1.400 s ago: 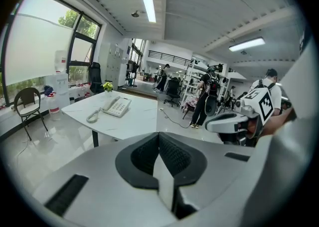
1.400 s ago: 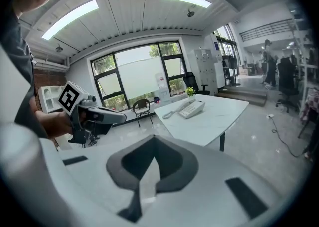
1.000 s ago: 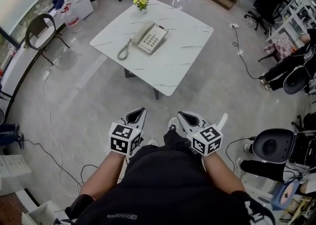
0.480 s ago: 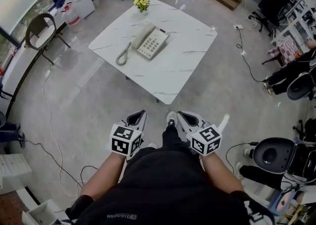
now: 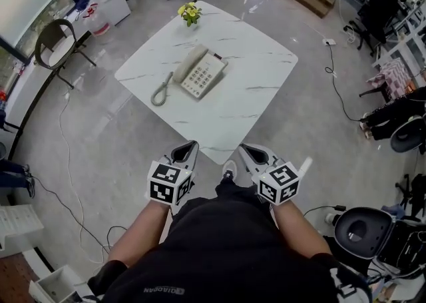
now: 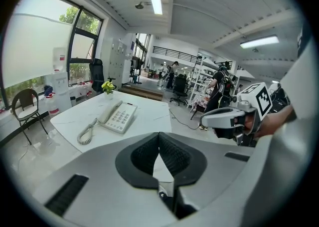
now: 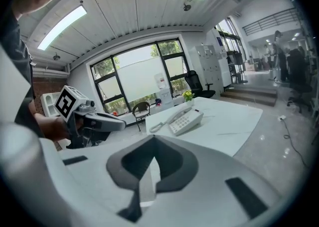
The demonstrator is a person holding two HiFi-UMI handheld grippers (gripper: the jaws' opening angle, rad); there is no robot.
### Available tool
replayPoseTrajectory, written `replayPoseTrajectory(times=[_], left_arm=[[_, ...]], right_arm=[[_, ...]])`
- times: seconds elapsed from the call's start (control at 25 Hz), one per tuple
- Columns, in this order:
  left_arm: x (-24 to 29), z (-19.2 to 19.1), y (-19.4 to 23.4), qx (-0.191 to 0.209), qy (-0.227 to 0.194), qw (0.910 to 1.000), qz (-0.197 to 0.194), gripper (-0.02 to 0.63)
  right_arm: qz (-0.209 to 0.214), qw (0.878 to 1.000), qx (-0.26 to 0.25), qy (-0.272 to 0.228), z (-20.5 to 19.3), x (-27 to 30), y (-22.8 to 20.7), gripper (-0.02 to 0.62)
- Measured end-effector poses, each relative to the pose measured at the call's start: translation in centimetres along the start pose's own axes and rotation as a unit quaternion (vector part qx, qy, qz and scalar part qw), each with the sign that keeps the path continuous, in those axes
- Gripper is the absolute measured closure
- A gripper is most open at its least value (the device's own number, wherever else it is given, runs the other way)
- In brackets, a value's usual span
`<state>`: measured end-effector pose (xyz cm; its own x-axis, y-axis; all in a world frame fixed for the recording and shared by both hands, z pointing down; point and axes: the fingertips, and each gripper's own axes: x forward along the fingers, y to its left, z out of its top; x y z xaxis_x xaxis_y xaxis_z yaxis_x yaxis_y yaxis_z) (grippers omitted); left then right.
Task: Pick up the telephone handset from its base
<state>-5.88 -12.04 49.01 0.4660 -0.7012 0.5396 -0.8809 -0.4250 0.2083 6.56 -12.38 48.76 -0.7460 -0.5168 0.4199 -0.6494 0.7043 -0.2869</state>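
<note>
Cream plastic telephone handset [image 5: 188,63] lies on its beige keypad base [image 5: 204,76], central on the white marble-look table [image 5: 259,68]. Off its near corner hover the left gripper [image 5: 189,148] and right gripper [image 5: 246,154], jaws closed, empty.

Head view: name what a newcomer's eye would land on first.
A white marble table stands mid-floor. A beige telephone sits at its centre with the handset on the base, and small yellow flowers stand at the far corner. Nearest the camera, the left gripper and right gripper, each bearing a black-and-white marker cube, point toward the table, both shut and empty.
</note>
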Motion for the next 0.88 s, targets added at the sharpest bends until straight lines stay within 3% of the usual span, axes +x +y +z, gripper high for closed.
replayPoseTrajectory(times=[0.48,0.88], left_arm=[[5.6,5.1,1.9,-0.010,-0.010,0.9989,0.046,0.604],[7.9,5.7,3.0,-0.016,0.005,0.9983,0.056,0.604]], right_arm=[[0.051,0.999,-0.017,0.003,4.5,3.8,-6.7,0.594],[0.062,0.998,-0.001,0.015,4.1,5.8,-9.2,0.594]])
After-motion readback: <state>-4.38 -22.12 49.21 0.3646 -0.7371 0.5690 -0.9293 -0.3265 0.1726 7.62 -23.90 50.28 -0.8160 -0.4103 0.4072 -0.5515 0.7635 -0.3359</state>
